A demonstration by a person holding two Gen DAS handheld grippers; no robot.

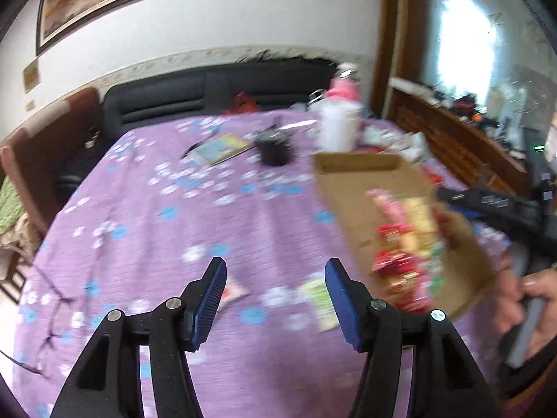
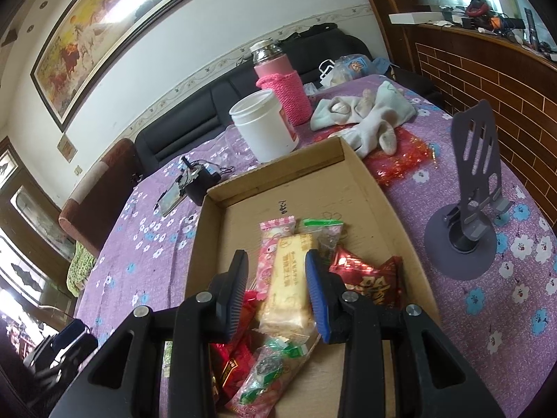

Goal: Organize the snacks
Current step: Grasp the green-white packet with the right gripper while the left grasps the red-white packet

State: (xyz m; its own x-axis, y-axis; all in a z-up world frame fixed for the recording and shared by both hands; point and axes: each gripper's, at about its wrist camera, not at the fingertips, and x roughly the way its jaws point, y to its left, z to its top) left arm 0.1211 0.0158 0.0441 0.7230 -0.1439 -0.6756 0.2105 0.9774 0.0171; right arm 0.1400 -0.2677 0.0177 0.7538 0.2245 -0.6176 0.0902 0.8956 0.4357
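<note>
A shallow cardboard box (image 2: 369,181) lies on a purple flowered tablecloth (image 2: 153,244) and holds several wrapped snacks. My right gripper (image 2: 276,261) is open above the box, its fingers on either side of a yellow wafer packet (image 2: 289,285) without touching it. Red packets (image 2: 365,278) and pink packets (image 2: 275,231) lie around it. In the blurred left wrist view the box (image 1: 348,181) is at the right. My left gripper (image 1: 275,271) is open over the cloth, above a green packet (image 1: 318,299) and a pink-white packet (image 1: 231,292).
A white jar (image 2: 264,125), a pink-sleeved flask (image 2: 282,83), socks (image 2: 365,115), a red foil bag (image 2: 400,160) and a grey phone stand (image 2: 470,209) are behind and right of the box. A black pouch (image 2: 198,181) and a booklet (image 1: 222,148) lie at the far side.
</note>
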